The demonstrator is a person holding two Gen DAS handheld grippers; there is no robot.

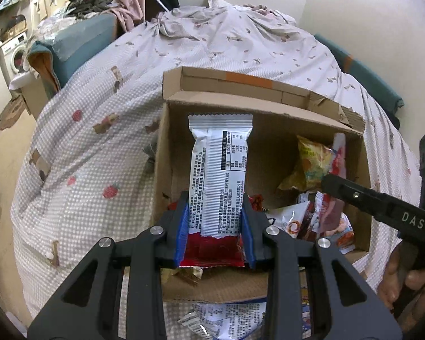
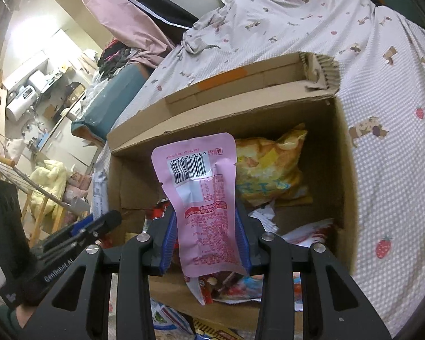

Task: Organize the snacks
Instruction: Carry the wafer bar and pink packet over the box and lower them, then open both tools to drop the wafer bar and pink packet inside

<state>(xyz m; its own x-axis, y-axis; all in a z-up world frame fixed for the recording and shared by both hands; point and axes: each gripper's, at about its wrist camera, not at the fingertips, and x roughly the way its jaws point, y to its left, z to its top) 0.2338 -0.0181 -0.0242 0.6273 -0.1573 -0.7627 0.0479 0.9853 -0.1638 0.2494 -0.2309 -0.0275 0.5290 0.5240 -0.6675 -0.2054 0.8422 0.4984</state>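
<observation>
My left gripper (image 1: 216,212) is shut on a white snack bar packet (image 1: 219,170) with a red end, held upright over the open cardboard box (image 1: 263,107). My right gripper (image 2: 206,226) is shut on a pink pouch (image 2: 202,198) with a barcode, also above the box (image 2: 212,124). Inside the box lie a yellow chip bag (image 2: 269,175), seen too in the left wrist view (image 1: 308,167), and several smaller red and white packets (image 1: 311,218). The right gripper's finger (image 1: 368,198) reaches over the box from the right. The left gripper (image 2: 99,223) shows at lower left.
The box sits on a bed with a checked, strawberry-print cover (image 1: 79,153). More packets lie on the cover in front of the box (image 1: 229,320). A teal cushion (image 1: 79,42), piled clothes and a washing machine (image 1: 14,53) stand beyond the bed's left side.
</observation>
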